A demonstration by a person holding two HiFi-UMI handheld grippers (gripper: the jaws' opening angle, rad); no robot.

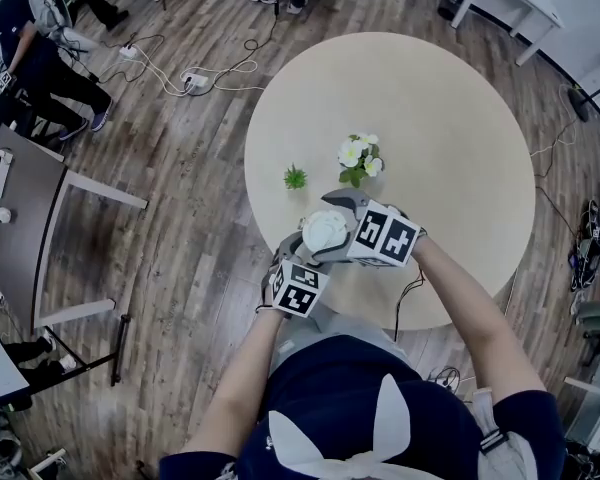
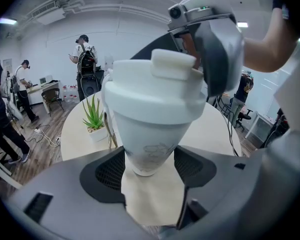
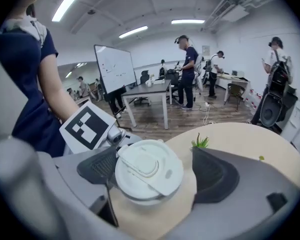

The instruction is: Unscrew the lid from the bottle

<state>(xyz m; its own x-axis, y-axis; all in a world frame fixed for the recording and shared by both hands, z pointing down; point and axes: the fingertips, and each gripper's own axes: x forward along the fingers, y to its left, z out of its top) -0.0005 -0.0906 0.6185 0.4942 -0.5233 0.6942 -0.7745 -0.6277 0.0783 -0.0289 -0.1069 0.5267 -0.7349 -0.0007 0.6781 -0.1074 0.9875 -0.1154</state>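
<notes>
A white bottle (image 1: 325, 233) with a white flip-top lid (image 2: 152, 91) stands at the near edge of the round table (image 1: 450, 138). My left gripper (image 2: 149, 169) is shut on the bottle's tapered body (image 2: 149, 144), a pad pressing on each side low down. My right gripper (image 3: 155, 171) comes from the right, with the lid (image 3: 149, 171) between its jaws. Its left pad sits at the lid's rim and its right pad (image 3: 215, 176) stands off with a gap, so it is open. One right finger (image 2: 217, 54) shows beside the lid in the left gripper view.
A small green plant (image 1: 295, 177) and a pot of white flowers (image 1: 360, 156) stand just beyond the bottle. Cables and a power strip (image 1: 192, 78) lie on the wooden floor. A grey desk (image 1: 25, 218) is at the left, and people stand around the room.
</notes>
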